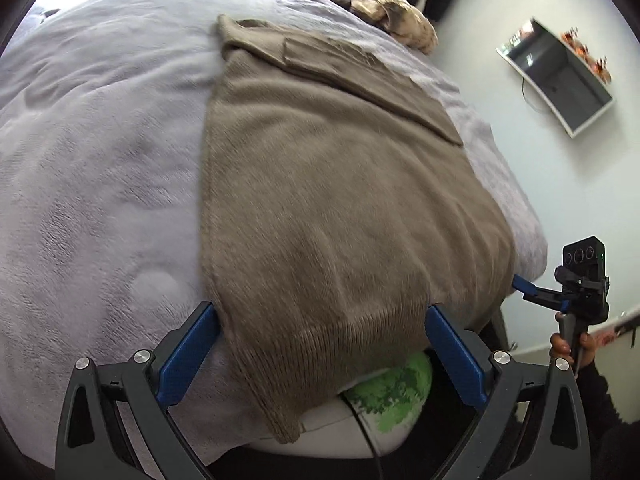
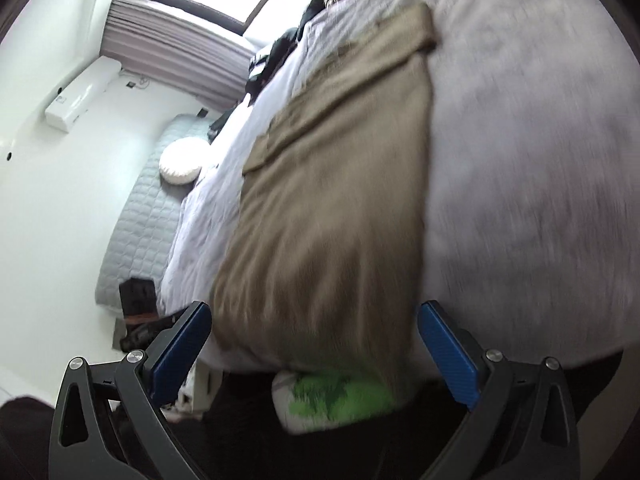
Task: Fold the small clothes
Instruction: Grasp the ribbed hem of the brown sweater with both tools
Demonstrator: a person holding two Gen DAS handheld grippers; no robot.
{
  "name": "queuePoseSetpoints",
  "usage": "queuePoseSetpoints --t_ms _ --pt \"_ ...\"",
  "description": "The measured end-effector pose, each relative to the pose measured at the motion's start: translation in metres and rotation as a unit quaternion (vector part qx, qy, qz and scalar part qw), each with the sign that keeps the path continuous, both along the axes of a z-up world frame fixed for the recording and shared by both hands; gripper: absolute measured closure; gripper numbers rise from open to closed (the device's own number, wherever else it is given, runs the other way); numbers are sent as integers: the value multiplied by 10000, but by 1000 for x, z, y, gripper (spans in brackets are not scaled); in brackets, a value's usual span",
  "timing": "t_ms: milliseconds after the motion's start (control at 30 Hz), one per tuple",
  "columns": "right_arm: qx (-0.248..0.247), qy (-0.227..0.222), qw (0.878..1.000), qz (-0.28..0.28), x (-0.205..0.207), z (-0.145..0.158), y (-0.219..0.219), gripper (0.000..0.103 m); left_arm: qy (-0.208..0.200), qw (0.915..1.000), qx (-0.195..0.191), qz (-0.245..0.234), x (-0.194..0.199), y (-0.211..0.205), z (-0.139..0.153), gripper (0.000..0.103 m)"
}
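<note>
A tan knitted sweater [image 1: 328, 184] lies flat on a bed with a pale grey blanket [image 1: 100, 160], sleeves folded in across its far part. Its ribbed hem hangs over the near bed edge. My left gripper [image 1: 322, 316] is open, its blue fingers [image 1: 192, 356] either side of the hem, not touching it. In the right wrist view the sweater [image 2: 332, 216] runs away from me, blurred. My right gripper [image 2: 316, 314] is open at the near end of the sweater; it also shows in the left wrist view [image 1: 524, 286] at the sweater's right corner.
A white and green object [image 1: 392, 392] sits under the hem at the bed edge. A heap of beige and dark clothes [image 1: 392, 4] lies at the far end of the bed. A grey quilted mat [image 2: 148, 208] with a round white cushion [image 2: 180, 160] lies on the floor.
</note>
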State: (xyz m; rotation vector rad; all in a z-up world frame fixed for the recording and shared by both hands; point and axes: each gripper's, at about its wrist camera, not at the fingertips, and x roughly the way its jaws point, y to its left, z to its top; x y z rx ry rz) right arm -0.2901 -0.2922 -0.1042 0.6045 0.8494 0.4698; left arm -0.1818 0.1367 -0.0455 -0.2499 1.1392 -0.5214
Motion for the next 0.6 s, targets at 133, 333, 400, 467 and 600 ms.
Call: queuePoseSetpoints --t_ms 133,333,400,467,600 --pt "-40 295 9995 128 3 -30 6 0 21 9999 -61 -111 -5 -8 1 1" --pt "442 111 9969 641 12 -36 27 0 205 9988 -386 -214 -10 -15 -2 1" --pt "679 -177 9930 947 10 -25 38 0 289 9974 -576 -315 -13 -17 -2 1" --pt "888 -376 9891 1117 10 -16 44 0 369 9962 -694 -371 -14 -19 -4 1" --pt "1058 -94 9907 852 23 -25 42 0 474 9958 -745 -253 -11 -22 -10 1"
